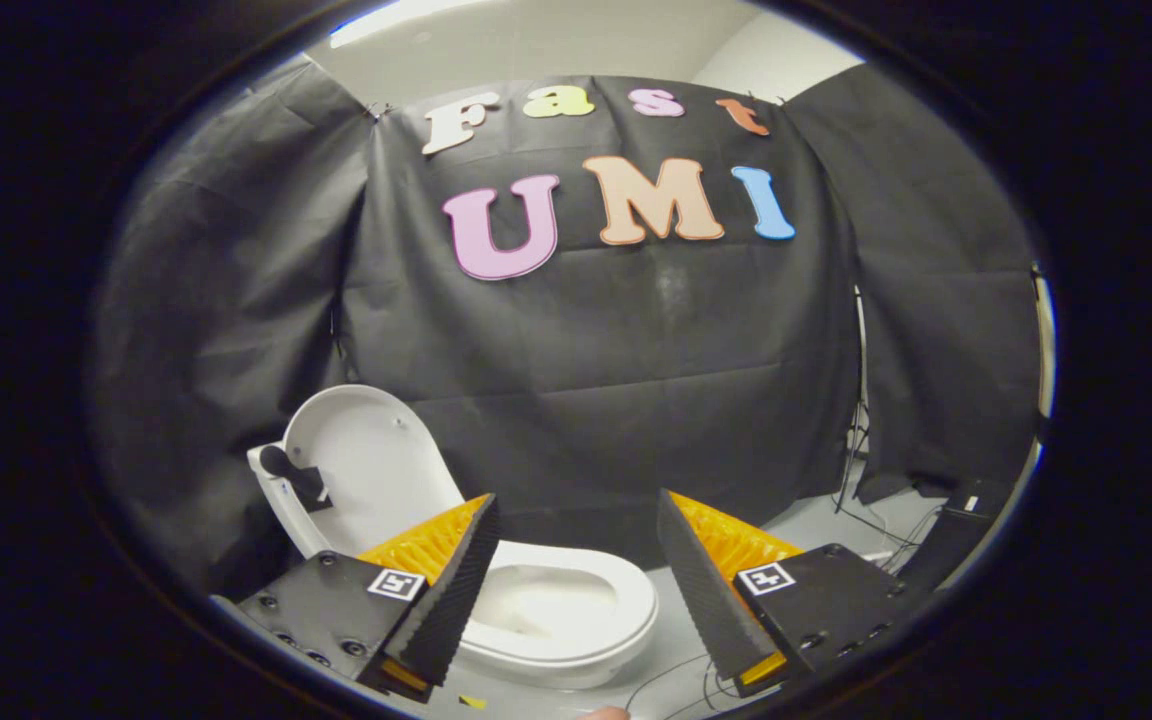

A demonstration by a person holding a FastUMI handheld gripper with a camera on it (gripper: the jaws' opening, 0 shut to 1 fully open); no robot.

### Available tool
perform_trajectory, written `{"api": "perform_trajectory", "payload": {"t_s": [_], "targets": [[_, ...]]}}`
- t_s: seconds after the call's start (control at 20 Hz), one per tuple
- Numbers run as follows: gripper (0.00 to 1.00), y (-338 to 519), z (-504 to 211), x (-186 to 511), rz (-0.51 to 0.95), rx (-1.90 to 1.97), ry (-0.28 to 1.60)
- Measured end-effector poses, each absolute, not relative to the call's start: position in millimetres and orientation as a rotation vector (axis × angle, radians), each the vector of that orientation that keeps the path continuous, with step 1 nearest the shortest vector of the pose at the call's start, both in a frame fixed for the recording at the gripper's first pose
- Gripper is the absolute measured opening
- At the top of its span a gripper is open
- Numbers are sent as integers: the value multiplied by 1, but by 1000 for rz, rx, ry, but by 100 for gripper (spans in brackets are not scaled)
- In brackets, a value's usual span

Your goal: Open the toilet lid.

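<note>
Gripper point(576, 575) released, jaws wide apart, nothing between. Fingers point(456, 585) wedge-shaped, black ribbed pads, orange ridged backs. Toilet point(576, 620) glossy white, oval seat, sits on the pale floor point(816, 525) just beyond the fingers, toward 11 o'clock. Lid point(376, 470) smooth, rounded, standing upright, already open, at 10 o'clock from the left finger. Wrinkled black cloth point(636, 380) behind.

I count 1 white ceramic toilet bowl point(576, 610) w/ 1 white plastic lid point(371, 470) standing raised. My black-and-orange two-finger gripper point(576, 590): 1 unit, 2 ridged fingers point(446, 590) spread apart, nothing betw. them, 2 square black-white marker tags point(396, 584), 1 per finger. Thin black cables point(861, 515) on floor: a few, exact no. unclear.
</note>
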State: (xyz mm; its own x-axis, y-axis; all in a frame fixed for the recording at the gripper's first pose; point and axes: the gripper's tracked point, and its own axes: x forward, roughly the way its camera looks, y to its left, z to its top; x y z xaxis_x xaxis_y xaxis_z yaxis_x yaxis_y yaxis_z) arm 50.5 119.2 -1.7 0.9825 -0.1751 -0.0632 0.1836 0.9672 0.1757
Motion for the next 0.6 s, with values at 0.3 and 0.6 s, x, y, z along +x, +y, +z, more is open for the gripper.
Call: {"api": "perform_trajectory", "payload": {"t_s": [0.3,0.6], "targets": [[99,118,-27,50,-143,134,137],[99,115,-35,51,-121,114,168]]}}
